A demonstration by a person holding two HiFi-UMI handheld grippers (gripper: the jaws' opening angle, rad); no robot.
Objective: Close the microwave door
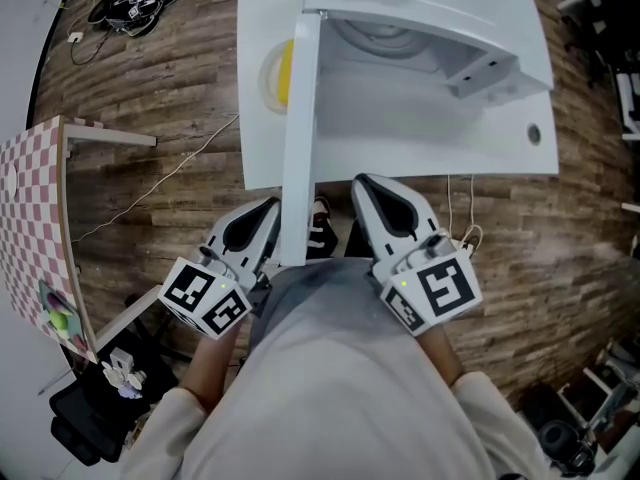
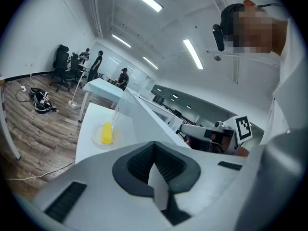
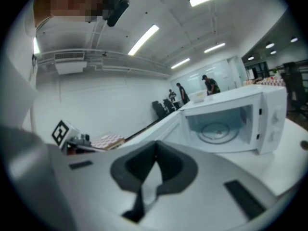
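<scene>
You stand over a brown wood-plank floor [image 1: 170, 118], facing a white rectangular table [image 1: 260, 118]. On it sits the white box-shaped microwave [image 1: 430, 28], its cavity open and the round glass turntable [image 3: 216, 129] showing in the right gripper view. The white microwave door [image 1: 300, 138] is swung fully out and points back at you, seen edge-on from above. To your left stands a pink-and-white checkered board [image 1: 30, 218]. Your left gripper [image 1: 272, 208] is just beside the door's outer face and your right gripper [image 1: 362, 183] is near its inner face. Both have their jaws together at the tips, with nothing in them. Left of the door, a round pale plate [image 1: 268, 76] holds a yellow oblong item [image 1: 285, 73].
</scene>
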